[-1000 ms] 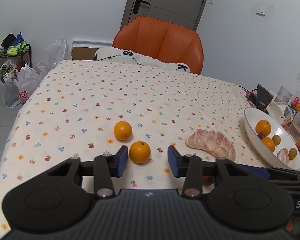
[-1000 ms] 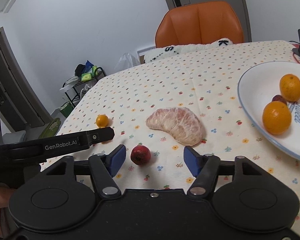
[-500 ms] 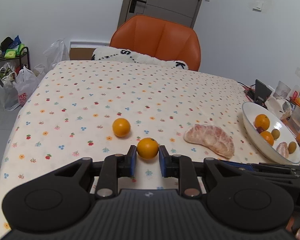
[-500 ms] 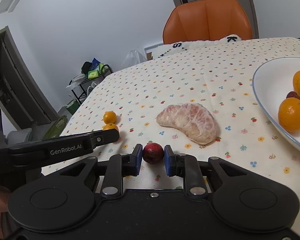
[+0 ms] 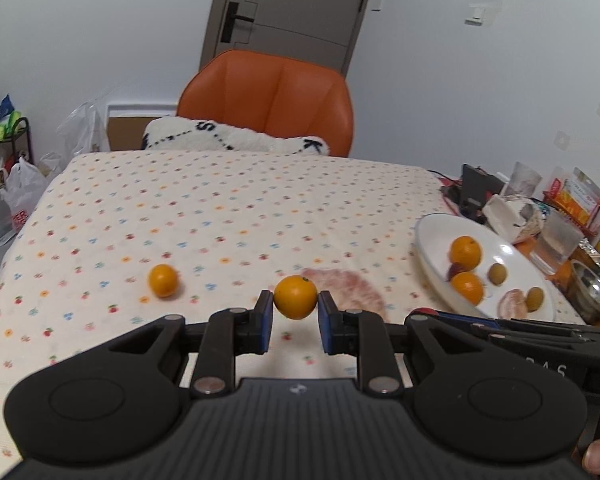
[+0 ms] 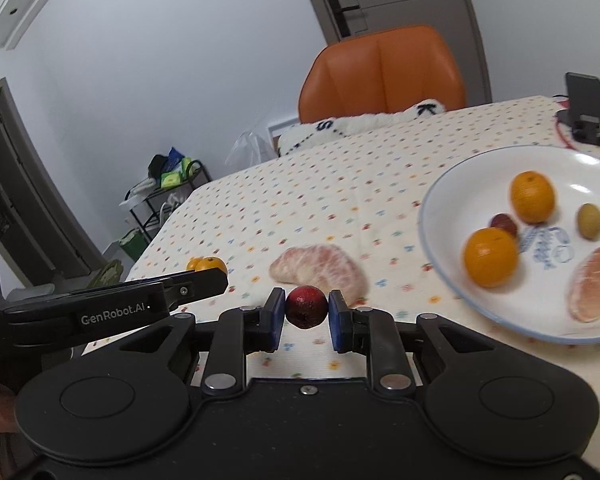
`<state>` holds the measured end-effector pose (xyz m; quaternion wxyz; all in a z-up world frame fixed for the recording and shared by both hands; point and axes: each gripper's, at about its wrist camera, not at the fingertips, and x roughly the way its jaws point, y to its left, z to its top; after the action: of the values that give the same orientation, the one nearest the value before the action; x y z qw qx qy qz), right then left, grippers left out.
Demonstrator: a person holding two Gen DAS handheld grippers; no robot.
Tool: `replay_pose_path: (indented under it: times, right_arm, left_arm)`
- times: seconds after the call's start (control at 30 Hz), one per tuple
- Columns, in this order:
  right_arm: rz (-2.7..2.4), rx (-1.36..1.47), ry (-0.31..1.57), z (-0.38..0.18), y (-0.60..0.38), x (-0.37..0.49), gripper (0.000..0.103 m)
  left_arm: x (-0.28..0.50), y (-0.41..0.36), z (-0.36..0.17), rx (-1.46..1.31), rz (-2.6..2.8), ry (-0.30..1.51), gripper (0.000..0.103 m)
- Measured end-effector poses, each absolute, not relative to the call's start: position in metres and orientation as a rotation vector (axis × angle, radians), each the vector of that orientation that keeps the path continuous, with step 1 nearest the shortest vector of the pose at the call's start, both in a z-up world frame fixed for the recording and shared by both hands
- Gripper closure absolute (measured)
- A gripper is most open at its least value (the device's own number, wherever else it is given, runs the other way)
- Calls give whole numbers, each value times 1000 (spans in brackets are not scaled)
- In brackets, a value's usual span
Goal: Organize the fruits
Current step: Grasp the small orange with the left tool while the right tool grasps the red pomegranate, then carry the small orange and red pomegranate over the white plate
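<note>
Left gripper (image 5: 295, 316): jaws closed to about fruit width, blue pads touching both sides of an orange (image 5: 295, 297). Orange sits mid-frame, at the fingertips; whether it's off the cloth can't be told.

Right gripper (image 6: 306, 318): same narrow gap, pads clamped on a small dark red fruit (image 6: 306, 306), centre of its frame, slightly below middle.

On the tablecloth (image 5: 220, 208):
- second orange (image 5: 163, 279), left of centre in the left view, well apart from the held one
- peeled pomelo piece (image 6: 319, 268), just behind the red fruit in the right view; in the left view it is blurred and partly hidden behind the held orange
- white plate (image 6: 432, 208), right side of both frames, holding two oranges, a small dark red fruit, small green-brown fruits and another pomelo segment

In the way: the left gripper's finger reaches in from the left edge of the right view, partly covering the oranges behind it. The right gripper's body crosses the lower right of the left view, in front of the plate's near rim.

Background: orange chair (image 5: 272, 108) with a white cushion at the table's far edge, door behind it. Clutter at the right edge of the left view, next to the plate.
</note>
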<state>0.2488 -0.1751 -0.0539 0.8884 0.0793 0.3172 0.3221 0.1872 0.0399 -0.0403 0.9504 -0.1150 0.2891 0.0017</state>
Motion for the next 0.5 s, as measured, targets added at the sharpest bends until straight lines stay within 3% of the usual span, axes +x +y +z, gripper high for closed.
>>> replay_pose_path:
  times: [0.5]
  right_arm:
    - [595, 215, 601, -43, -237, 249, 81]
  left_arm:
    - [197, -17, -21, -186, -71, 563, 81]
